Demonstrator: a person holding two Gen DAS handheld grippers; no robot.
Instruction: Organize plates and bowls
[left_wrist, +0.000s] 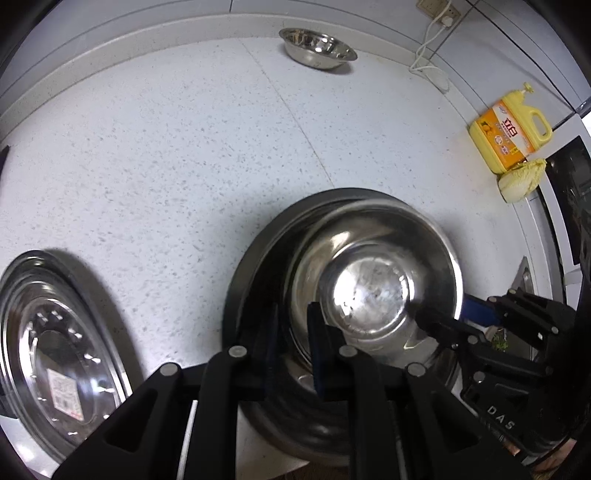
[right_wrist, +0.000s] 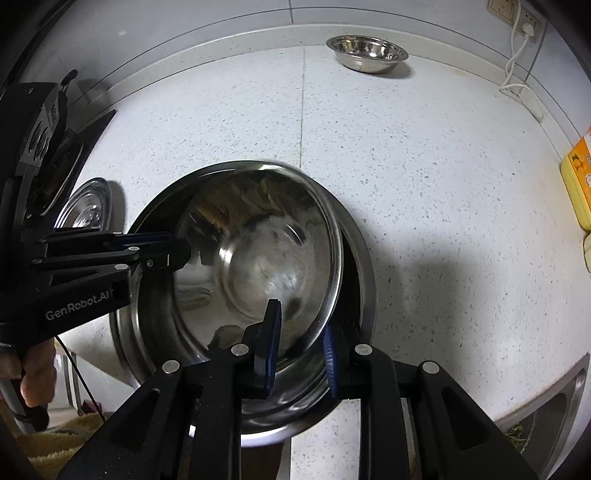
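We've got the left gripper and the right gripper each pinching opposite rims of the inner steel bowl, which sits nested in the bigger basin on the counter. Best to keep both sides level and release together. It's shiny, slightly smudged inside. Another small bowl waits by the back wall.

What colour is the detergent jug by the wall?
Yellow with an orange label, clearest in the left wrist view.

Black angular grippers, blue ribbed pads, silver round screws, white "GenRobot.AI" and "DAS" lettering.
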